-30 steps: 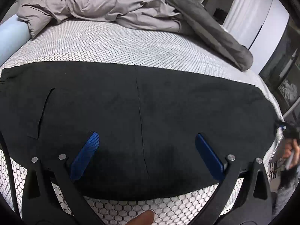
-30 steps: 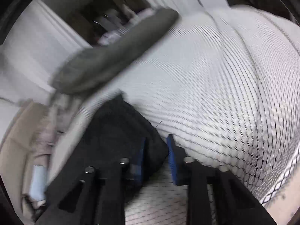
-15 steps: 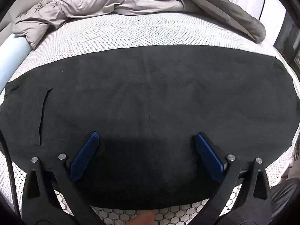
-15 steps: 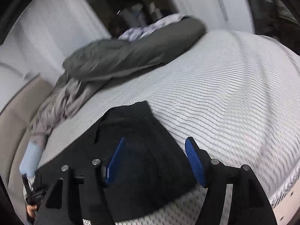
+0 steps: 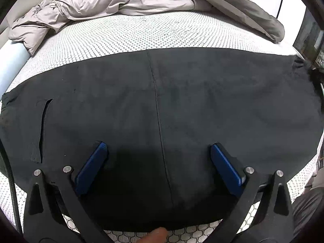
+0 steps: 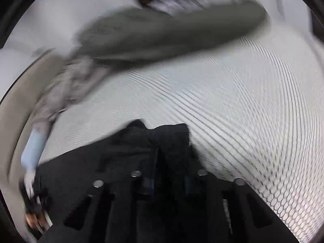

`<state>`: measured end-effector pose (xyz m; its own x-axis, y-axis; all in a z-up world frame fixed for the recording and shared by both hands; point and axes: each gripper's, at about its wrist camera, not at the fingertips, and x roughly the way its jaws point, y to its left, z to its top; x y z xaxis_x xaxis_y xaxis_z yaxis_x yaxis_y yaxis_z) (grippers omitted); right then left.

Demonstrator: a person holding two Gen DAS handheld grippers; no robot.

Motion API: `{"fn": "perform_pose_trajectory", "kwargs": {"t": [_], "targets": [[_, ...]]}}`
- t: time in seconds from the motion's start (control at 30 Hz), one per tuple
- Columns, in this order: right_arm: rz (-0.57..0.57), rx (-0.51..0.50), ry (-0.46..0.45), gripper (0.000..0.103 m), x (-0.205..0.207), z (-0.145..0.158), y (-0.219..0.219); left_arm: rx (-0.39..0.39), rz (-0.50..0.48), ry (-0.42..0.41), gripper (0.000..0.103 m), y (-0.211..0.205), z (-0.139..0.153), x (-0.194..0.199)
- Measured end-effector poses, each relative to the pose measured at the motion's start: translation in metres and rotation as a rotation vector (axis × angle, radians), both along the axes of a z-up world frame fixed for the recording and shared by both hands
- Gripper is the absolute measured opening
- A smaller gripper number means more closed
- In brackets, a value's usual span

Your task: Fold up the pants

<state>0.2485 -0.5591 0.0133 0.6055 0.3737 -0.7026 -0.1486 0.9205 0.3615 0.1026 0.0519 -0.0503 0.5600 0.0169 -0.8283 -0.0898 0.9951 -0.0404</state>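
The black pants (image 5: pixel 162 109) lie flat across the bed, with a seam down the middle and a pocket slit at the left. My left gripper (image 5: pixel 159 151) is open, its blue pads (image 5: pixel 91 168) wide apart just above the pants' near edge. In the blurred right wrist view my right gripper (image 6: pixel 170 174) is shut on a bunched end of the pants (image 6: pixel 162 139), and the cloth rises between the fingers.
The white honeycomb-patterned mattress (image 5: pixel 141 32) carries a crumpled beige duvet (image 5: pixel 101 0) and a grey blanket (image 5: pixel 253 14) at the far side. A light blue pillow (image 5: pixel 8 64) lies at the left. A fingertip (image 5: pixel 156 236) shows at the bottom edge.
My right gripper was open over the pants' end half a second ago and has closed on it. The left gripper has stayed open and shifted slightly over the pants.
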Motion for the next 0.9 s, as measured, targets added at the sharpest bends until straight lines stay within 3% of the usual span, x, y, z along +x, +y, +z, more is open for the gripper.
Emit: {"fn": "perform_pose_trajectory", "kwargs": {"t": [0.1,0.13,0.17,0.23,0.33,0.37,0.53,0.57,0.63,0.67,0.7,0.73,0.8,0.9], "targets": [[0.172,-0.066,-0.211,0.014,-0.033,0.032,0.017,0.004,-0.003,-0.002,0.102,-0.002,-0.001,-0.001],[0.193,-0.086,-0.237,0.014,-0.039,0.036,0.018,0.004,-0.005,-0.003,0.102,-0.002,-0.001,-0.001],[0.175,-0.108,-0.231,0.014,-0.034,0.035,0.018,0.002,-0.006,-0.004,0.102,-0.001,-0.001,-0.001],[0.034,-0.184,-0.164,0.014,-0.014,0.021,0.000,0.001,-0.007,-0.005,0.102,-0.001,-0.001,-0.002],[-0.173,-0.242,0.119,0.020,0.032,-0.030,-0.024,-0.002,-0.006,-0.002,0.102,-0.002,-0.002,-0.002],[-0.232,-0.267,0.150,0.020,0.035,-0.039,-0.028,-0.003,-0.006,-0.003,0.102,-0.001,-0.002,-0.002],[-0.323,-0.201,0.077,0.025,0.014,-0.020,-0.036,0.002,-0.002,-0.004,0.102,-0.002,0.001,-0.003],[-0.318,-0.197,0.053,0.029,0.004,-0.012,-0.032,-0.004,-0.002,-0.010,0.102,-0.002,0.003,-0.003],[-0.256,-0.185,0.009,0.046,-0.015,0.002,-0.013,-0.041,-0.019,-0.045,0.102,-0.007,0.012,-0.006],[-0.227,-0.183,-0.027,0.061,-0.029,0.010,-0.001,-0.053,-0.030,-0.070,0.102,-0.012,0.018,-0.008],[-0.198,-0.187,-0.054,0.070,-0.055,0.014,0.006,-0.063,-0.042,-0.097,0.102,-0.018,0.023,-0.009],[-0.167,-0.195,-0.072,0.071,-0.066,0.017,0.020,-0.077,-0.059,-0.119,0.102,-0.026,0.028,-0.010],[-0.090,-0.195,-0.053,0.087,-0.074,0.012,0.076,-0.112,-0.101,-0.129,0.102,-0.043,0.031,-0.010],[0.012,-0.192,-0.013,0.089,-0.087,-0.010,0.120,-0.137,-0.178,-0.102,0.102,-0.076,0.024,-0.004]]}}
